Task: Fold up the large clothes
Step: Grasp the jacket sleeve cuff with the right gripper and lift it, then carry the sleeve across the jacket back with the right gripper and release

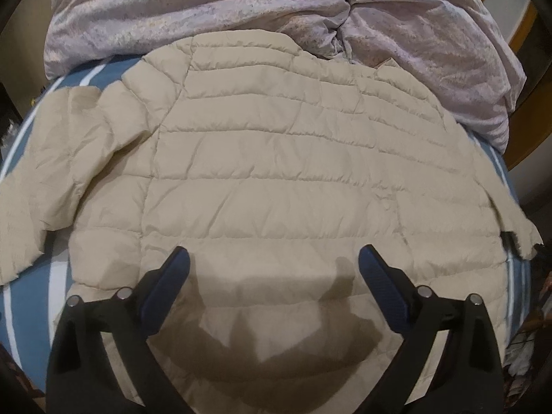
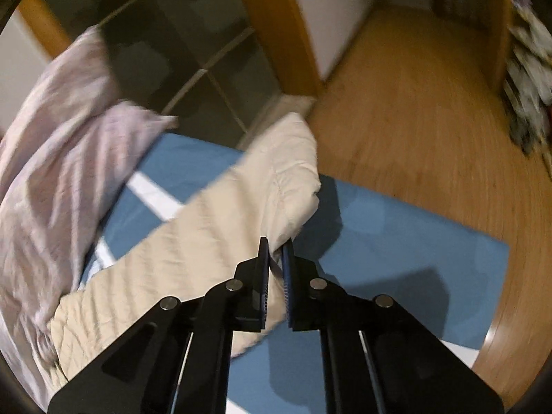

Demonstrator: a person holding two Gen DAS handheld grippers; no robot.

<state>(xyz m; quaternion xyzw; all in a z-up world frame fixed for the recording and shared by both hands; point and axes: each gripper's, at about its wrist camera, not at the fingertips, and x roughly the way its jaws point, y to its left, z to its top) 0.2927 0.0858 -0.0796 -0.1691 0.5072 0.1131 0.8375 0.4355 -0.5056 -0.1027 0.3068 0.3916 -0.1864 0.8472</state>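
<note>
A beige quilted puffer jacket (image 1: 276, 172) lies spread flat, back side up, on a blue bed sheet with white stripes (image 1: 31, 296). Its left sleeve (image 1: 51, 172) stretches out to the left. My left gripper (image 1: 274, 258) is open and empty, held above the jacket's lower back. In the right wrist view, my right gripper (image 2: 276, 245) is shut on the jacket's other sleeve (image 2: 241, 214) near its cuff, holding it lifted above the blue sheet (image 2: 379, 227).
A crumpled lilac duvet (image 1: 241, 10) is bunched at the far end of the bed and shows at the left of the right wrist view (image 2: 62, 158). A wooden floor (image 2: 431, 120) and a wooden door frame (image 2: 276, 27) lie beyond the bed edge.
</note>
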